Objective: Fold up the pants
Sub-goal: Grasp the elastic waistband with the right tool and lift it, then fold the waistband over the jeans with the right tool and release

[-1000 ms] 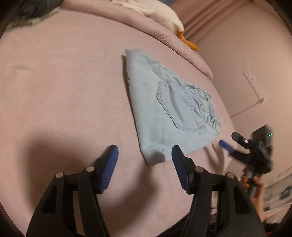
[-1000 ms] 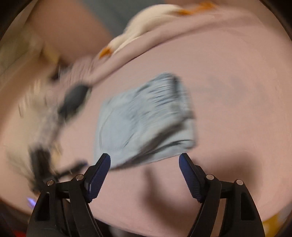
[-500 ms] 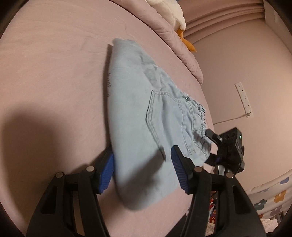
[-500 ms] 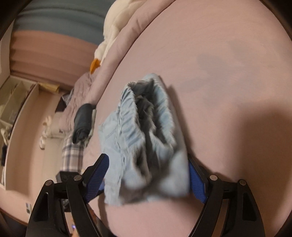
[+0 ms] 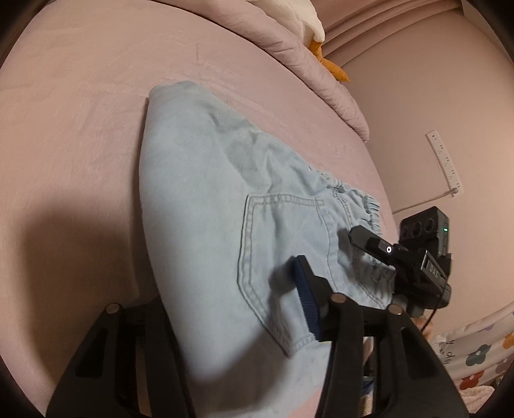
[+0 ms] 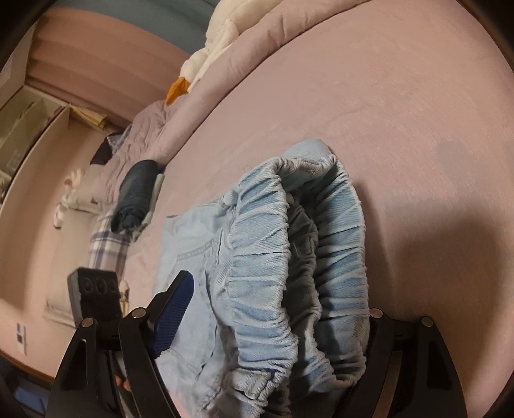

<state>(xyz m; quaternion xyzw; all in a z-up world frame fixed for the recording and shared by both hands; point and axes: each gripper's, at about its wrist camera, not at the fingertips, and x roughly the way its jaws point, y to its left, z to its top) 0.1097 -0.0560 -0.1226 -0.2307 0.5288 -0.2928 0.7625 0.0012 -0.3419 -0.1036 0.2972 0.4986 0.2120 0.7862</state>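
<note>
Two grippers sit at the near edge of the light-blue pants (image 5: 205, 205), which lie already folded into a short stack on the pink bed (image 5: 80, 112), back pocket up and elastic waistband toward the right edge of the mattress. The left gripper (image 5: 231, 308) straddles the near corner of the stack and its jaws are closing with denim between them; only its right blue pad shows, the other being hidden under cloth, so I cannot tell whether it presses yet. The right gripper (image 6: 273, 308) stands spread wide around the gathered waistband (image 6: 298, 257), its left pad clear of the cloth and the right one buried behind the folds, with no pinch visible.

As I judge it, the main risk is a partial grip: if either tool catches only the top layer, lifting would peel the stack open and undo the fold. The bunched waistband is thick and springy, so it could slip out of a shallow bite. Uneven lifting between the two hands would also skew the layers.

Room is lopsided. Plenty of bare sheet lies to the left and far side, up to the rolled duvet (image 5: 305, 64) and plush toy (image 5: 298, 16). To the right the mattress edge falls away just beside the waistband.
</note>
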